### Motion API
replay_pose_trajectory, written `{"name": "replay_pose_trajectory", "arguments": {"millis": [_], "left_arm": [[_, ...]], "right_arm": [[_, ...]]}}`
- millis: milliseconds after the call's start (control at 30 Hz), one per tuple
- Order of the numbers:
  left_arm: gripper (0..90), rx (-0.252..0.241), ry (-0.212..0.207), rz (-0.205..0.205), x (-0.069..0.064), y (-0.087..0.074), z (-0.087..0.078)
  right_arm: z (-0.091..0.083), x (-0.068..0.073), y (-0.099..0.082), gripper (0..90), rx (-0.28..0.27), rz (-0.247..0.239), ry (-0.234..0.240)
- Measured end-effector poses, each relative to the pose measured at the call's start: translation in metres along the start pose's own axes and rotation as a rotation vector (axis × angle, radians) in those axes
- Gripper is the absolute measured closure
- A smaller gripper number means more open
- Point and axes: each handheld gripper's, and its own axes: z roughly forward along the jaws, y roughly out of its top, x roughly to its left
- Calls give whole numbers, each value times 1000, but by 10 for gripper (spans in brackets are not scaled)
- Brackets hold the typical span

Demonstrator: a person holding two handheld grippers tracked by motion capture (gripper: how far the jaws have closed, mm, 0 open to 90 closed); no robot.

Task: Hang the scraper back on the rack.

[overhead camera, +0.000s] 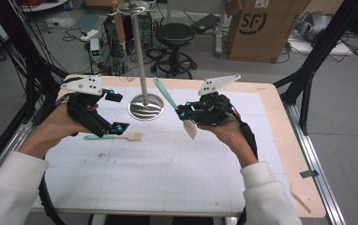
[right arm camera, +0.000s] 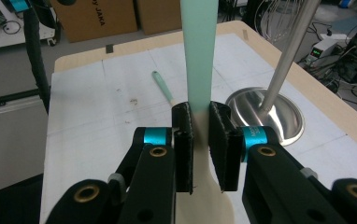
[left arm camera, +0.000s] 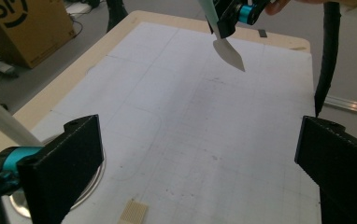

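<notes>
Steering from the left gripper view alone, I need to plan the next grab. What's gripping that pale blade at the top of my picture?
Observer: The right tongs are shut on a spatula, where the mint handle meets the cream blade.
Operator: And the ribbed tan thing at my bottom edge?
Observer: That's the head of a brush. Its mint handle lies on the table below the open left tongs.
Operator: The pole beside my left jaw?
Observer: It belongs to a steel stand. A wooden-handled utensil seems to hang from its top.

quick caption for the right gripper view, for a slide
Right gripper shut on a mint-handled spatula, steel stand base beyond.
</notes>
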Motion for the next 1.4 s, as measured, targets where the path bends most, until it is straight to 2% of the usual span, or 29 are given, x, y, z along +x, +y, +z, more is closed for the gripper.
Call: {"name": "replay_pose_trajectory", "arguments": {"millis": [200, 300, 400, 433, 533, 833, 1033, 1200, 1400], "left_arm": [[19, -16, -17, -13, -1, 11, 11], [51, -21, -27, -14, -3, 15, 14], [64, -30, -26, -17, -3, 19, 18], [64, -25, -17, -16, -3, 21, 18], [86, -32, -13, -21, -2, 25, 22], [120, -52, -17, -19, -3, 42, 36], [155, -65, -32, -36, -4, 44, 41], [226, -86, -30, -60, -3, 46, 46], [227, -82, -32, -52, -6, 50, 50]], "right_arm": [[1, 2, 2, 802, -7, -8, 1], [0, 2, 3, 802, -12, -2, -3], [0, 2, 4, 802, -23, -2, -3], [-1, 2, 4, 802, -29, -11, -16], [-1, 3, 6, 802, -25, 5, -3], [3, 5, 10, 802, -40, -8, 1], [4, 5, 10, 802, -41, 3, 3], [4, 4, 10, 802, -47, 1, 12], [7, 3, 11, 802, -48, 3, 14]]}}
